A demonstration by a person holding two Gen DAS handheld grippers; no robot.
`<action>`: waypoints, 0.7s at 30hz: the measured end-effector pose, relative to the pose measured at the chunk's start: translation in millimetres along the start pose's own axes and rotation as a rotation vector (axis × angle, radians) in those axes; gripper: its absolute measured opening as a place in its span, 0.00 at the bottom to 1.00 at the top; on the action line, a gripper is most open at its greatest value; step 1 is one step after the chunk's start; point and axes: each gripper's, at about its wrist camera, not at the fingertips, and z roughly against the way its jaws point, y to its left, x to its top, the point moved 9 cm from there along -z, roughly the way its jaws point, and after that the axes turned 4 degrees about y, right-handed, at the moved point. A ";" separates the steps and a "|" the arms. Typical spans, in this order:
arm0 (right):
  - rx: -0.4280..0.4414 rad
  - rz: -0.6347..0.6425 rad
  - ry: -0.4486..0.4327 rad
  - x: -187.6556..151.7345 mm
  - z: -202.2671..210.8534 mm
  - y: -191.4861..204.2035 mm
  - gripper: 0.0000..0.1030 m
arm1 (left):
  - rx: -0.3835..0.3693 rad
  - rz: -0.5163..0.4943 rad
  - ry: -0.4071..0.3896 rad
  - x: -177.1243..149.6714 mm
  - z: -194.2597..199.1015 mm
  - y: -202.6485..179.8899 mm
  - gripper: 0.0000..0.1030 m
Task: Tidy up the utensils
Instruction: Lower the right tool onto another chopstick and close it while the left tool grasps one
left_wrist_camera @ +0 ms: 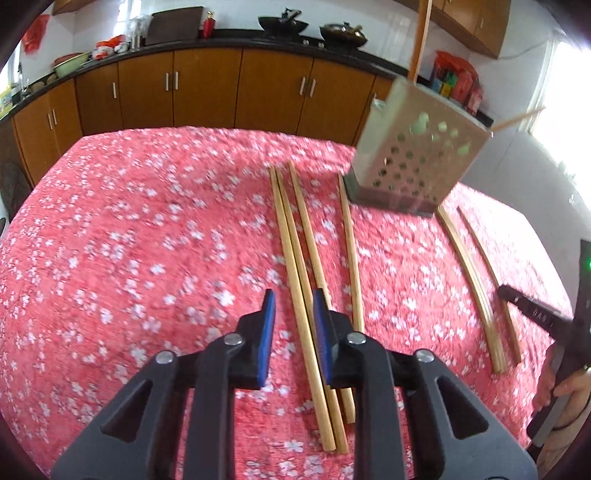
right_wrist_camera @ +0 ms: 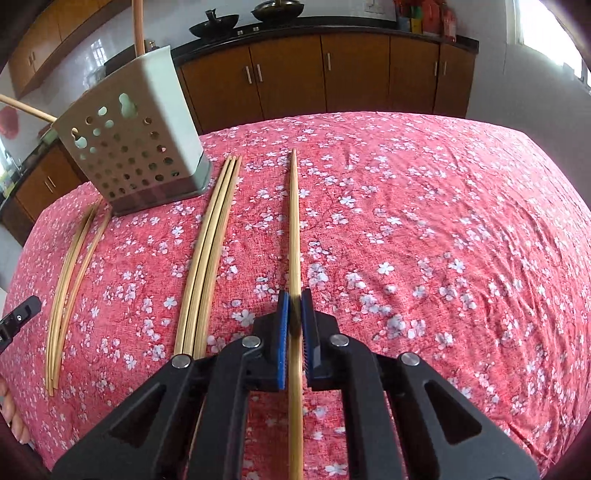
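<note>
- A red tablecloth (left_wrist_camera: 147,229) with small white blossoms is covering the table, lying a little wrinkled in the right wrist view.
- Brown wooden cabinets (left_wrist_camera: 207,88) with metal handles are running along the far wall, under a dark countertop (right_wrist_camera: 332,31).
- Two dark woks (left_wrist_camera: 282,24) are sitting on that countertop.
- A red bottle (left_wrist_camera: 208,25) is standing beside a dark board (left_wrist_camera: 173,26) leaning on the wall.
- A green basin (left_wrist_camera: 72,64) is resting at the counter's left end.
- Colourful packages (left_wrist_camera: 456,79) are crowding the counter's right end — blurred.
</note>
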 end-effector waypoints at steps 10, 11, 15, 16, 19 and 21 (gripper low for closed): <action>0.000 0.010 -0.002 -3.7 2.9 0.7 0.08 | 0.049 -0.022 0.045 -8.9 -13.8 2.7 0.16; -0.001 0.011 -0.002 -3.0 3.5 1.5 0.08 | 0.066 -0.023 0.051 -9.2 -16.0 4.5 0.15; 0.007 0.018 0.001 -2.9 2.2 3.9 0.08 | 0.099 -0.035 0.039 -5.2 -20.9 5.2 0.12; 0.012 0.019 0.001 -3.4 2.1 4.5 0.08 | 0.107 -0.035 0.037 -4.2 -21.7 6.7 0.09; 0.010 0.030 -0.006 -5.5 2.6 6.3 0.08 | 0.121 -0.002 0.030 3.6 -25.8 18.6 0.08; -0.004 0.041 -0.012 -6.1 2.5 5.8 0.08 | 0.141 0.023 0.025 8.5 -26.9 30.6 0.08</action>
